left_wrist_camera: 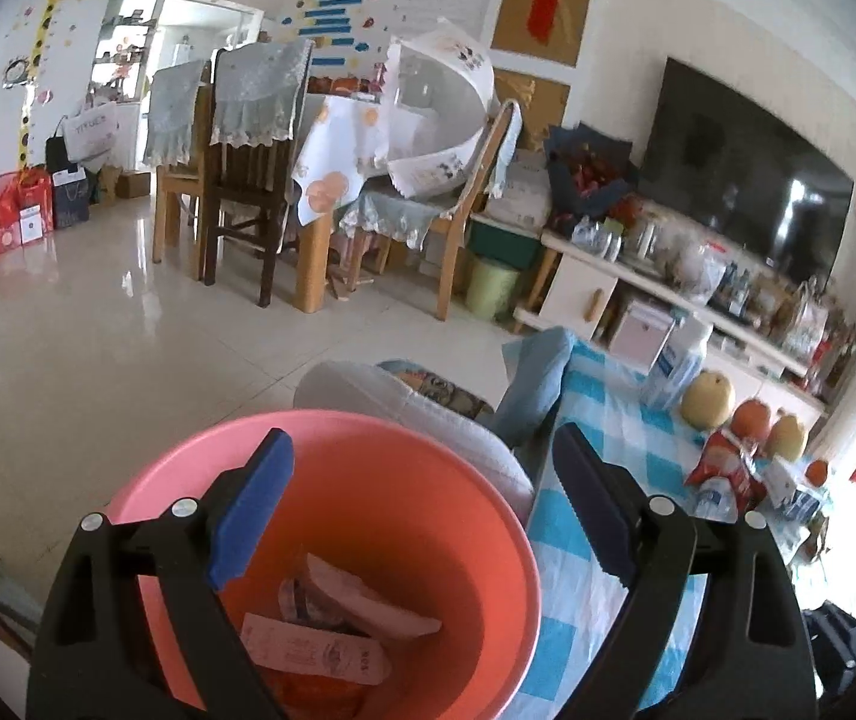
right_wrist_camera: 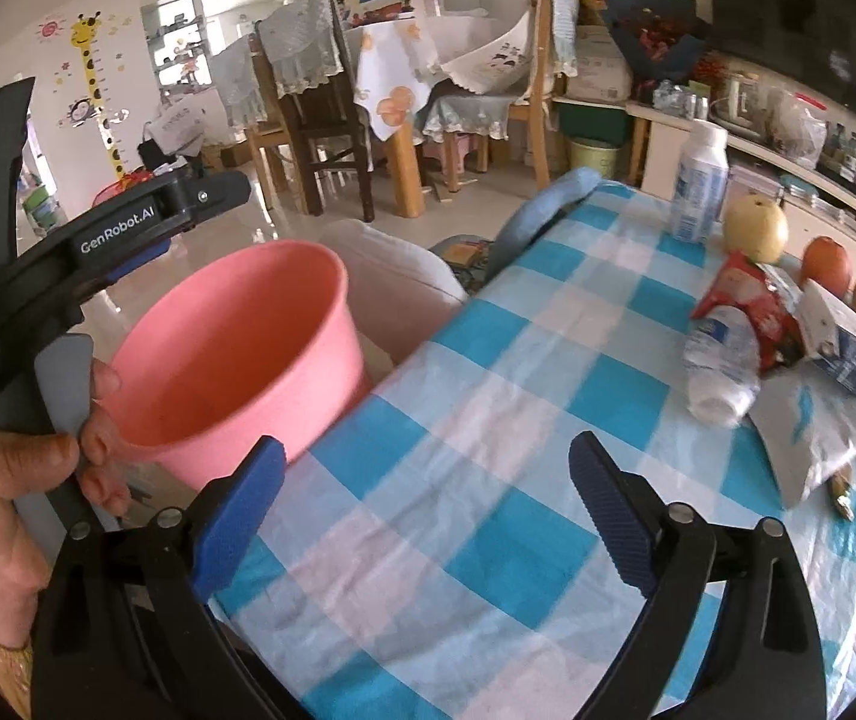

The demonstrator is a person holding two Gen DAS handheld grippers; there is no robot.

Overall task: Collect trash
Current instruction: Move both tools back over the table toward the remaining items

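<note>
A pink bin (left_wrist_camera: 368,510) stands beside the checkered table, with wrappers (left_wrist_camera: 332,630) lying in its bottom. My left gripper (left_wrist_camera: 422,516) is open and empty, hovering above the bin's mouth. In the right wrist view the bin (right_wrist_camera: 236,354) is at the left, with the left gripper's body (right_wrist_camera: 110,234) above it. My right gripper (right_wrist_camera: 428,516) is open and empty over the blue checkered tablecloth (right_wrist_camera: 487,420). A crushed plastic bottle (right_wrist_camera: 718,360), a red snack wrapper (right_wrist_camera: 751,294), a white bag (right_wrist_camera: 811,426) and a carton (right_wrist_camera: 847,342) lie at the right.
A white bottle (right_wrist_camera: 697,180), two pears (right_wrist_camera: 754,228) and an orange (right_wrist_camera: 826,264) stand at the table's far side. A white cushioned seat (right_wrist_camera: 392,282) is behind the bin. Dining chairs (left_wrist_camera: 236,180), a TV cabinet (left_wrist_camera: 667,276) and a green bin (left_wrist_camera: 490,288) stand farther back.
</note>
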